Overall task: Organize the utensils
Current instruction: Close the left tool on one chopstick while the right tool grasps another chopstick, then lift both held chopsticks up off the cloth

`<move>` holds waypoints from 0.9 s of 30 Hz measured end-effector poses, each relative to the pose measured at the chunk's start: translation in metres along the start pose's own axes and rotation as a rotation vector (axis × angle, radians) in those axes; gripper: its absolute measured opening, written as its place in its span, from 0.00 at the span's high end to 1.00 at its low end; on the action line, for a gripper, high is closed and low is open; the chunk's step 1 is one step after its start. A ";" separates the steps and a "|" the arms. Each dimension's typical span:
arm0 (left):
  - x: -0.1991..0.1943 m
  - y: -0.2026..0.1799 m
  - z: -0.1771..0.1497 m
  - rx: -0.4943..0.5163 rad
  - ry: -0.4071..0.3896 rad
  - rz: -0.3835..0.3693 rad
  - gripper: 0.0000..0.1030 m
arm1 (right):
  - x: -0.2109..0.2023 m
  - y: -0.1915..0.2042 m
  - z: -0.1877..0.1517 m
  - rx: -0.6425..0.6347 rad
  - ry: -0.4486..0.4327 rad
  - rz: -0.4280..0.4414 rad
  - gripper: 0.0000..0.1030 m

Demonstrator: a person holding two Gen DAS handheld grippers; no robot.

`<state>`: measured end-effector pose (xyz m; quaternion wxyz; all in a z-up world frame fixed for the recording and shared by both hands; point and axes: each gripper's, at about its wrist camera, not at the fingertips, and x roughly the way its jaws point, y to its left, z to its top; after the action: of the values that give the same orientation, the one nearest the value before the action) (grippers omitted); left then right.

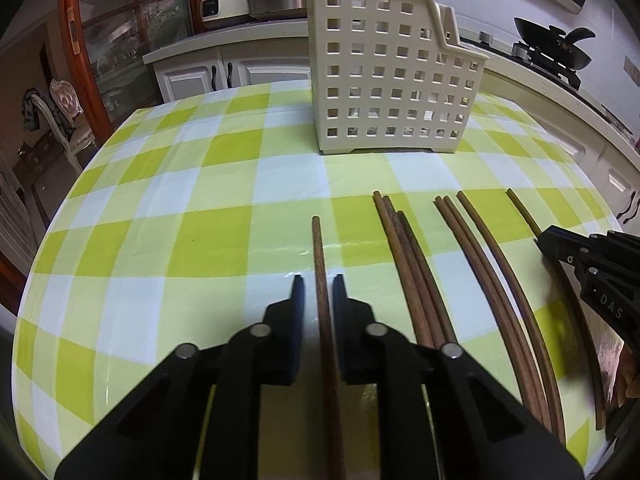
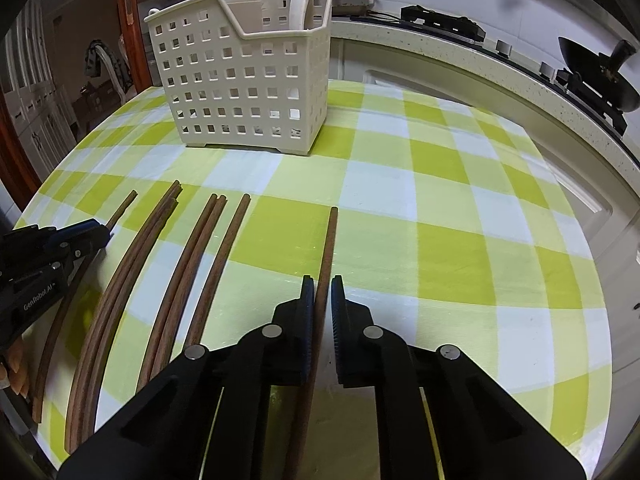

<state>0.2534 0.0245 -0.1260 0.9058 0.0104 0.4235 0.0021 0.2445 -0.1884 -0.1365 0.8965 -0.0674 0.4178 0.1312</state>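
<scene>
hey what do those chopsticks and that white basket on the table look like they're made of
The chopsticks look like wood: dark brown with a matte, streaky grain, though a wood-look composite is possible. The basket looks like moulded plastic: cream, smooth, slightly glossy, with uniform square holes and rounded rims. The tablecloth under them has a faint sheen, so it is probably vinyl.

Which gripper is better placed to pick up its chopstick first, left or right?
Probably the right gripper: its jaws are nearly closed around the rightmost chopstick, one pad touching. The left gripper also straddles the leftmost chopstick, with gaps both sides.
</scene>
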 end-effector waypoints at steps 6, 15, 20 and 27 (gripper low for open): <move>0.000 0.004 0.000 -0.015 -0.001 -0.007 0.94 | 0.000 0.000 0.000 0.001 0.000 0.001 0.93; -0.001 0.009 0.001 -0.046 0.000 -0.033 0.94 | -0.006 -0.004 0.000 0.037 -0.018 0.026 0.93; -0.013 0.008 0.005 -0.052 -0.031 -0.041 0.94 | -0.019 -0.005 0.004 0.046 -0.058 0.033 0.93; -0.040 0.009 0.011 -0.062 -0.097 -0.047 0.94 | -0.041 -0.005 0.011 0.054 -0.123 0.044 0.93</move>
<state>0.2360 0.0326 -0.0886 0.9250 -0.0274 0.3788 -0.0066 0.2287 -0.1978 -0.0979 0.9189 -0.0259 0.3667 0.1435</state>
